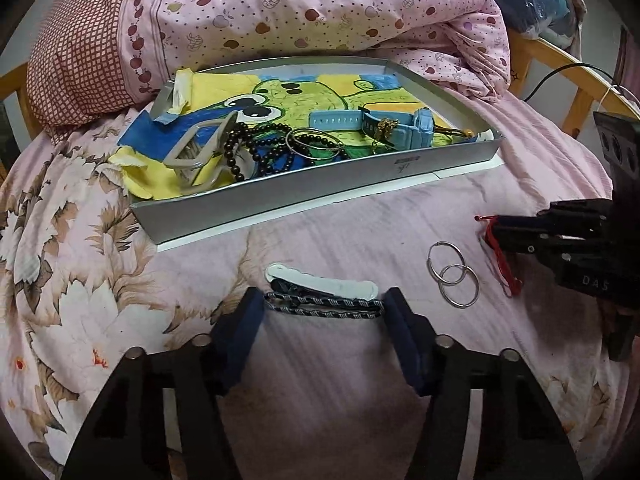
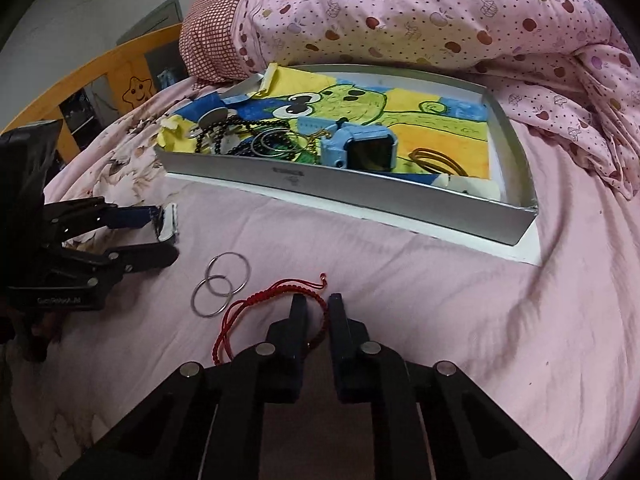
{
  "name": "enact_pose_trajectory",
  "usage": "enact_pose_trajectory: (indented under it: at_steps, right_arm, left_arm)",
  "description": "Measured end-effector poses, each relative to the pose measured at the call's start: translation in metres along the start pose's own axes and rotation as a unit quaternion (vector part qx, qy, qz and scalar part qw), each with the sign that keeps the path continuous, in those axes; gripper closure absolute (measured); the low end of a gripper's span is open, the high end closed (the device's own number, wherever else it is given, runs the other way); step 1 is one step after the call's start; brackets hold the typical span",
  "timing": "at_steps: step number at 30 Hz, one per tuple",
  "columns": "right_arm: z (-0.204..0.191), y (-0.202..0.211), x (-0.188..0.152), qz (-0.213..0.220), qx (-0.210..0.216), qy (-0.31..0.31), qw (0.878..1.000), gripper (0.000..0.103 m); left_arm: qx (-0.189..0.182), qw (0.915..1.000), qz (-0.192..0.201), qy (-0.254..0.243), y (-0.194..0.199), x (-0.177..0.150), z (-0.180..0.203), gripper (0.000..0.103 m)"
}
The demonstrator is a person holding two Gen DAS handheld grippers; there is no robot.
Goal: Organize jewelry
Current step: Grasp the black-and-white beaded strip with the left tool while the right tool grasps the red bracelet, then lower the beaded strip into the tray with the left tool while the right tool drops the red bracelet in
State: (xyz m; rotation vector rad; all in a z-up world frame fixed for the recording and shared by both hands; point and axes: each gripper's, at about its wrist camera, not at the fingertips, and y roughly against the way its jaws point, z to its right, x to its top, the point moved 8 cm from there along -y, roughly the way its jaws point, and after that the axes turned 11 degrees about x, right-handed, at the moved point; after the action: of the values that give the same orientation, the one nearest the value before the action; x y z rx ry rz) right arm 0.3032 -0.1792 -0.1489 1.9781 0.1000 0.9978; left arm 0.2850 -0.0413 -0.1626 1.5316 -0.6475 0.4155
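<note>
A white hair clip (image 1: 320,286) with a dark braided cord lies on the pink bedspread. My left gripper (image 1: 322,306) has its blue pads against the clip's two ends, shut on it lengthwise; in the right wrist view the clip (image 2: 167,222) shows end-on in that gripper (image 2: 170,236). My right gripper (image 2: 317,304) is shut on a red cord bracelet (image 2: 276,282), which runs between its narrow jaws. Two silver hoops (image 1: 452,274) lie loose between the grippers. Behind stands a silver tray (image 1: 320,188) holding a blue watch (image 1: 416,126), black beads (image 1: 256,140), bangles (image 1: 316,144) and a grey claw clip (image 1: 196,152).
A frog drawing lines the tray, and gold hair ties (image 2: 436,160) lie at its right end. A bunched pink apple-print quilt (image 1: 320,0) rises behind the tray. A wooden bed rail (image 2: 100,64) runs along the left, and a black cable (image 1: 568,72) hangs at far right.
</note>
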Motion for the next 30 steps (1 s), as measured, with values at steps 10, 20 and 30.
enact_pose_trajectory:
  at_steps: [10, 20, 30]
  right_arm:
    - [-0.013, 0.007, -0.001, 0.009, 0.024, -0.006, 1.0, 0.098]
    - [-0.005, 0.04, 0.033, 0.103, 0.006, -0.007, 0.995, 0.099]
    - [0.045, 0.069, 0.099, 0.214, -0.04, -0.036, 0.975, 0.099]
  left_arm:
    - [-0.004, 1.0, 0.004, -0.002, 0.014, -0.007, 0.004, 0.05]
    - [-0.023, 0.9993, 0.026, 0.015, 0.036, 0.009, 0.017, 0.05]
    - [-0.012, 0.9949, 0.082, 0.058, 0.022, 0.101, 0.016, 0.05]
